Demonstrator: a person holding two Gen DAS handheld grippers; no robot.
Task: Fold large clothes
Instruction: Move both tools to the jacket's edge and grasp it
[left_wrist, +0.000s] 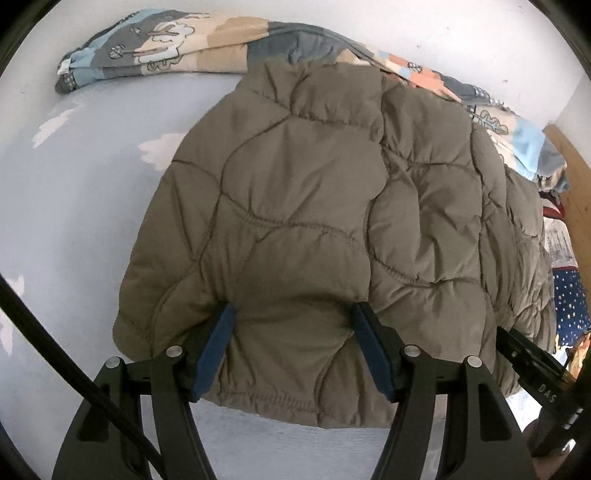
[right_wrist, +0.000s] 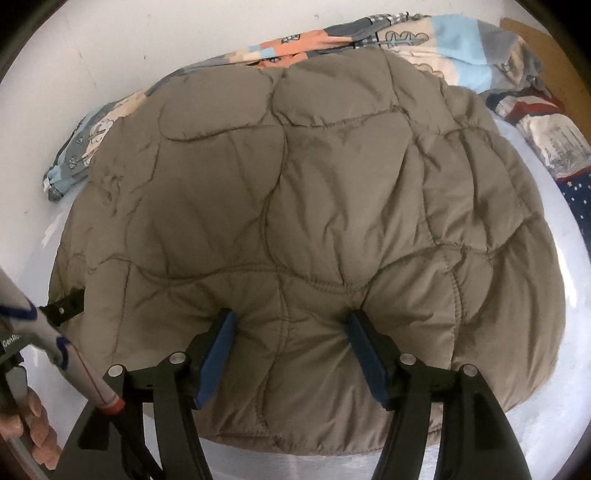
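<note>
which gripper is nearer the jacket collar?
Left, probably. The left gripper looks straight up the jacket to its collar; the right gripper is over the jacket's other half, collar out of view.

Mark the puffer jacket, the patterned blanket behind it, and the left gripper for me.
puffer jacket (left_wrist: 314, 206): left wrist view, on a middle quilted panel.
patterned blanket (left_wrist: 162, 40): left wrist view, on the cartoon print by the wall.
left gripper (left_wrist: 293, 345): left wrist view, midway between its blue pads, over the jacket's hem area.

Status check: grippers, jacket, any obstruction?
Left gripper and right gripper open over hem. Olive quilted puffer jacket on bed. Patterned cartoon blanket bunched behind collar.
</note>
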